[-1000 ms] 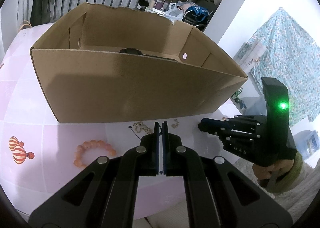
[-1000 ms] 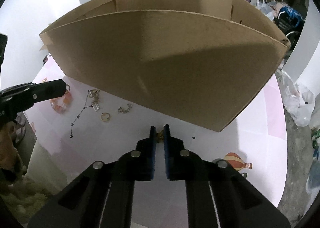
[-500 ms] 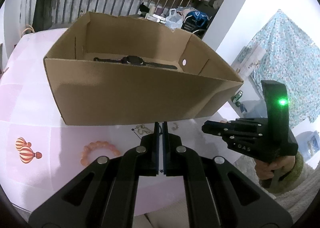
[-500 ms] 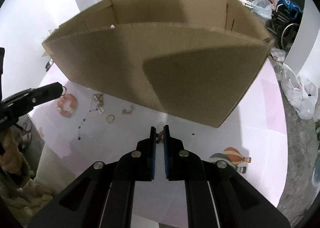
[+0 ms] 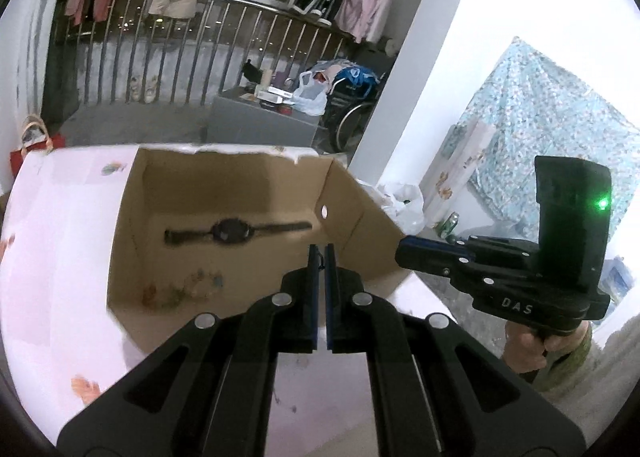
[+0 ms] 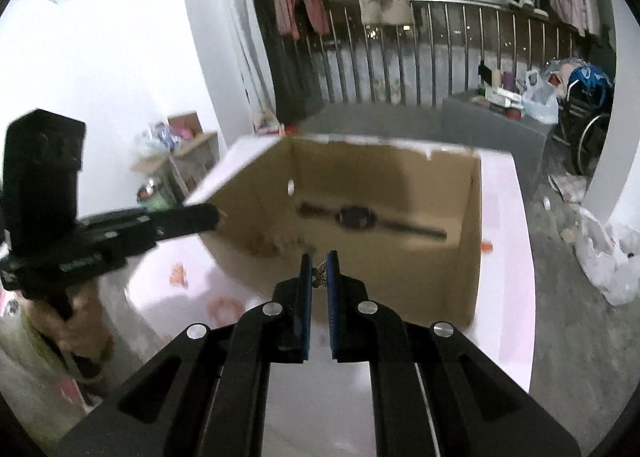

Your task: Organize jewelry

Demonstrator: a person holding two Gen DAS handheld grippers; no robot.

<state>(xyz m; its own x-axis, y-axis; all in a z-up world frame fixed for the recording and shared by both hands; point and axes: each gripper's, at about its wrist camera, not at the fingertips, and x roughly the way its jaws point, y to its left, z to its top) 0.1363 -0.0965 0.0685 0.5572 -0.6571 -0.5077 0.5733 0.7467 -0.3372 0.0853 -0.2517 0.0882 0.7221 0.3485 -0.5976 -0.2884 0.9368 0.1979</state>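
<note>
An open cardboard box (image 5: 380, 241) stands on the pink table (image 5: 60, 257). Inside it lie a black watch (image 5: 236, 231) and a blurred string of coloured beads (image 5: 184, 289). My left gripper (image 5: 319, 251) hangs over the box's near wall, shut on a thin dark chain (image 5: 319, 258) that only just shows between the pads. My right gripper (image 6: 319, 257) is also above the near wall, shut on a small gold charm (image 6: 320, 275). The watch (image 6: 356, 217) shows in the right wrist view too. Each gripper appears in the other's view, the right one (image 5: 404, 253) beside the box's right corner and the left one (image 6: 216, 217) at its left corner.
An orange bead bracelet (image 6: 224, 305), blurred, lies on the table in front of the box. The table edge (image 6: 528, 297) drops to a grey floor with plastic bags (image 6: 608, 257). Behind the box are a railing (image 5: 200, 57) with hanging clothes and a grey block (image 5: 260, 125).
Both grippers have risen, each still shut on its piece. The views now look over the box's near wall into it. The loose jewellery on the table has mostly dropped out of sight.
</note>
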